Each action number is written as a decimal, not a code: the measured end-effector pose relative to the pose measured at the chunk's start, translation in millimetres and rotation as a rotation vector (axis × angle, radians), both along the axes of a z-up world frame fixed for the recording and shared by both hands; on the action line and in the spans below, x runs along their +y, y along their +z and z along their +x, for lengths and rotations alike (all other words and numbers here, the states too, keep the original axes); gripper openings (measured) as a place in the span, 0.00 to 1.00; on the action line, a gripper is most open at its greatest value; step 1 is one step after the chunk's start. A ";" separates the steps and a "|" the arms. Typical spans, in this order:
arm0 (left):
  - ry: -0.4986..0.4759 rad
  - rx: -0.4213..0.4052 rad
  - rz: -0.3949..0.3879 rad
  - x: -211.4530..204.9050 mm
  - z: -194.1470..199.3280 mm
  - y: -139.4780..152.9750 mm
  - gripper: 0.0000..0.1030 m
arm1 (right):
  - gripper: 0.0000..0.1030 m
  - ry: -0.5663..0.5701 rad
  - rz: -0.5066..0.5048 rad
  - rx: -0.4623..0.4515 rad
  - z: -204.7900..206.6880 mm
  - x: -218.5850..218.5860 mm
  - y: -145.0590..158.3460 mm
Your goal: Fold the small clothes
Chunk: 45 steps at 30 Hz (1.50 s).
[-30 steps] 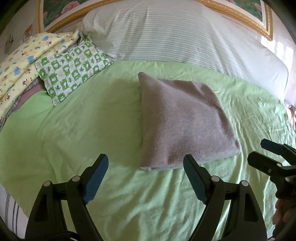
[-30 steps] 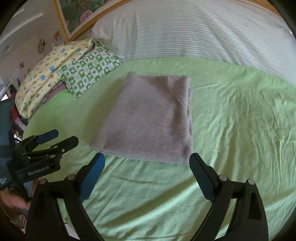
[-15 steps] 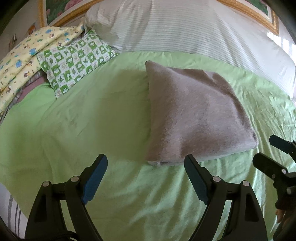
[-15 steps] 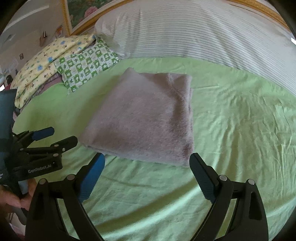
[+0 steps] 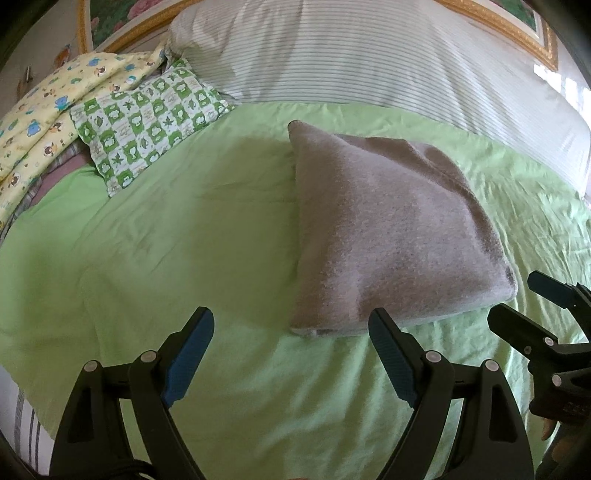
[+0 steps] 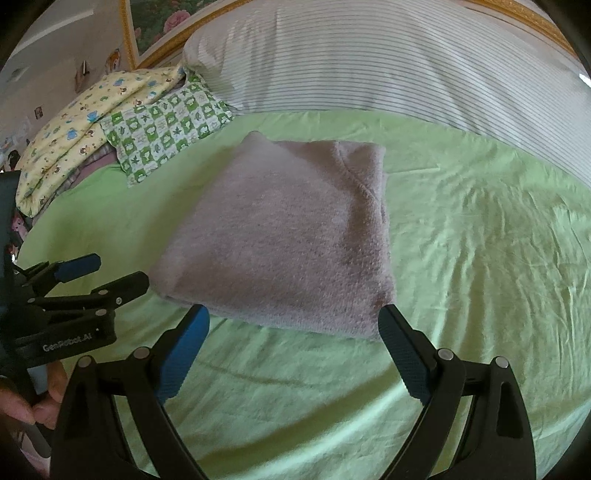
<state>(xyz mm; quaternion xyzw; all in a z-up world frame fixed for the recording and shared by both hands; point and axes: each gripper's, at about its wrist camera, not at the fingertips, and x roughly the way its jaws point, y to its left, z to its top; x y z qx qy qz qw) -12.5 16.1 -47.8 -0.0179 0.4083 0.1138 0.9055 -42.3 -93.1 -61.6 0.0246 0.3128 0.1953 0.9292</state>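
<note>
A folded grey fleecy cloth (image 5: 384, 236) lies flat on the green bed sheet (image 5: 184, 240); it also shows in the right wrist view (image 6: 291, 240). My left gripper (image 5: 291, 345) is open and empty, just short of the cloth's near left corner. My right gripper (image 6: 295, 341) is open and empty, its jaws astride the cloth's near edge without touching it. Each gripper shows in the other's view: the right one (image 5: 524, 306) at the cloth's near right corner, the left one (image 6: 107, 273) at its near left corner.
A large striped pillow (image 5: 369, 55) lies along the head of the bed. A green checked small pillow (image 5: 147, 118) and a yellow printed blanket (image 5: 44, 110) lie at the far left. A gold-framed picture (image 5: 517, 22) hangs behind. The sheet (image 6: 480, 240) stretches to the right.
Both grippers have moved forward toward the cloth's near edge, so it looks larger and nearer. Both stay open. The cloth has not moved.
</note>
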 end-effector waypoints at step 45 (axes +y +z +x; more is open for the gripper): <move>-0.009 -0.011 0.004 -4.7 7.7 11.2 0.85 | 0.90 -0.020 0.009 -0.033 8.5 2.5 13.0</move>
